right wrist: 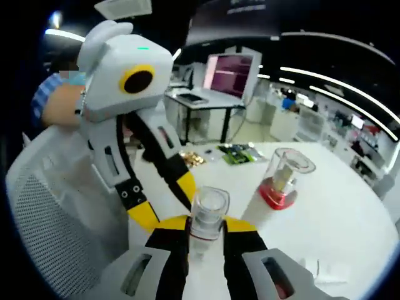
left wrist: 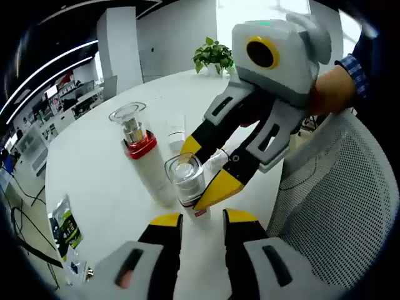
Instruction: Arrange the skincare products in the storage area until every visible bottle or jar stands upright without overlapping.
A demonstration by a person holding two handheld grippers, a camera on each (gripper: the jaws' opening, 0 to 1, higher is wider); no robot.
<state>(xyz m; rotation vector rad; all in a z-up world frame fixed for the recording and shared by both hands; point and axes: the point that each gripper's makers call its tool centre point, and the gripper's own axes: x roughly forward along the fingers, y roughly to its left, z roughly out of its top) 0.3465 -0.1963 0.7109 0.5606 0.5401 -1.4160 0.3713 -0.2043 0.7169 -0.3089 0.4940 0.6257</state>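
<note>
Nearest the lens in the right gripper view, the right gripper (right wrist: 206,232) is seen with its yellow-tipped fingers (right wrist: 170,224) closed on the clear-capped bottle (right wrist: 208,215), which stands between them with its long axis upright and its cap pointing up. In the left gripper view, the left gripper (left wrist: 203,220) is held just short of that same bottle (left wrist: 186,177), its fingers (left wrist: 166,220) apart and gripping nothing; the bottle is seen directly ahead of them, clamped from the far side. The right gripper is therefore judged the nearer and the one carrying the move. Just beyond, a taller bottle with a red collar (left wrist: 139,145) stands upright on the white desk (left wrist: 94,187), close beside the held one, so a clear spot apart from it is needed. A potted plant (left wrist: 214,55) is seen at the far edge.
</note>
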